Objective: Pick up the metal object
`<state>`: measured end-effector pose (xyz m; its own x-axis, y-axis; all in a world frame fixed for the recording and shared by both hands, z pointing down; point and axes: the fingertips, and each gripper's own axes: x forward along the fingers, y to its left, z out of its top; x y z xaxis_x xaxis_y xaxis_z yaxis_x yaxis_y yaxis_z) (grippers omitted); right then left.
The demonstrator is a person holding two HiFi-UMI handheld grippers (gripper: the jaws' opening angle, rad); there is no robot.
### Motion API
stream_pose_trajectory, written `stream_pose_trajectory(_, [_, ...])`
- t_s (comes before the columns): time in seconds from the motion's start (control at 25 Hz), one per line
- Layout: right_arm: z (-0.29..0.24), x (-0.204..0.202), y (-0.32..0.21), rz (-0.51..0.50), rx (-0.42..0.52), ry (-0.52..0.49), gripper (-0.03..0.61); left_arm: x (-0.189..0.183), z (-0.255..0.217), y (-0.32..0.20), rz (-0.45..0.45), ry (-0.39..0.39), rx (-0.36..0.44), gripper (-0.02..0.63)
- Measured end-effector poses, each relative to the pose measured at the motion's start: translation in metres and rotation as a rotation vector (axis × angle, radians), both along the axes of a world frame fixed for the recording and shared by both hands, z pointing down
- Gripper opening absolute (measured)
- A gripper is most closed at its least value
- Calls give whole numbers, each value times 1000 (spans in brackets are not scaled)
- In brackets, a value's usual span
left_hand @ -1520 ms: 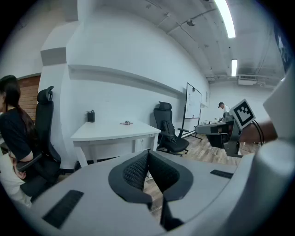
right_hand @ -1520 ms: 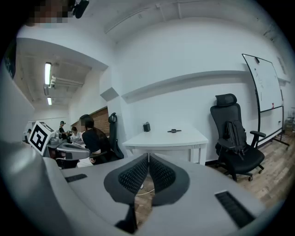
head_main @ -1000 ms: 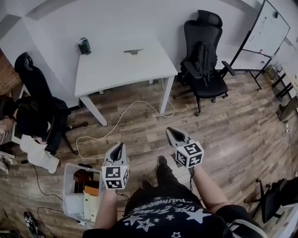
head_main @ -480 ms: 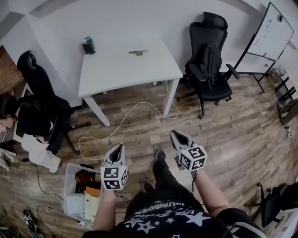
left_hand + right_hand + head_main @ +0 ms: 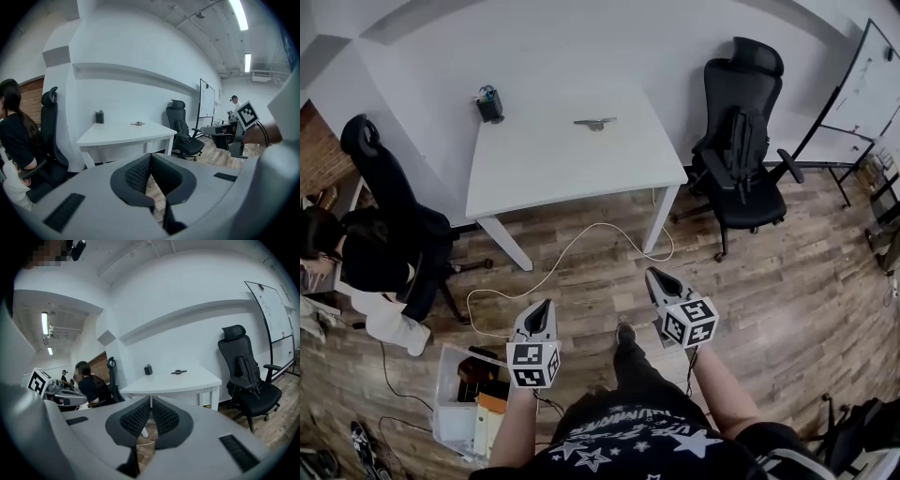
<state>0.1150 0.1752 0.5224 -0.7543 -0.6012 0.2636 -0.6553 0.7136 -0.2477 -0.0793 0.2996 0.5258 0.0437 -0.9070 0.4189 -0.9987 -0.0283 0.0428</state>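
Since a second ago, the white counter (image 5: pixel 572 159) is sitting lower and further right in the head view, while both grippers are keeping their places in front of the person carrying them.

Right of the counter, a black office chair (image 5: pixel 745 150) is standing on the wooden floor (image 5: pixel 787 272), and beyond that chair a whiteboard (image 5: pixel 867 94) is leaning into view. Left of the counter another black chair (image 5: pixel 384 183) is facing away, with a seated person (image 5: pixel 366 262) in dark clothes just in front of it. A white cable (image 5: pixel 572 253) is trailing across the floor from under the counter. Well in front of the counter's left end, a clear plastic bin (image 5: pixel 455 412) is holding assorted items.

The left gripper (image 5: pixel 546 305) and the right gripper (image 5: pixel 652 274) are hanging well short of the counter, each pointing toward it, jaws pressed together on nothing.

A small dark container (image 5: pixel 489 105) is standing at the counter's far left corner. The metal object (image 5: pixel 594 123) is lying flat near the counter's far edge, right of the container and apart from it.
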Motion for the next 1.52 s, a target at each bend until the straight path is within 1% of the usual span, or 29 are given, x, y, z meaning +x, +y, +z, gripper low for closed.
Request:
stream_pose_trajectory(0.16, [-1, -8, -67, 9, -9, -21, 49, -7, 1, -61, 15, -4, -6, 20])
stream_pose_trajectory(0.32, [-5, -11, -131, 12, -10, -42, 49, -8, -3, -122, 6, -4, -3, 20])
stream_pose_trajectory(0.48, [-9, -19, -180, -22, -9, -50, 49, -8, -9, -171, -12, -13, 1, 20])
stream_pose_trajectory(0.64, [-14, -22, -224, -54, -4, -55, 49, -13, -14, -214, -50, -6, 11, 20])
stream_pose_trajectory(0.8, [-13, -18, -254, -72, -7, -52, 49, -12, -20, -247, -68, -10, 26, 20])
stream_pose_trajectory(1.04, [-9, -15, -277, -62, -30, -53, 49, -13, -24, -276, -54, -17, 17, 20])
stream_pose_trajectory(1.28, [2, -20, -306, -30, -49, -30, 49, -30, -18, -314, -35, -6, 18, 20])
stream_pose_trajectory(1.52, [2, -35, -363, 7, -44, 1, 49, -54, -13, -377, 3, 6, 21, 20])
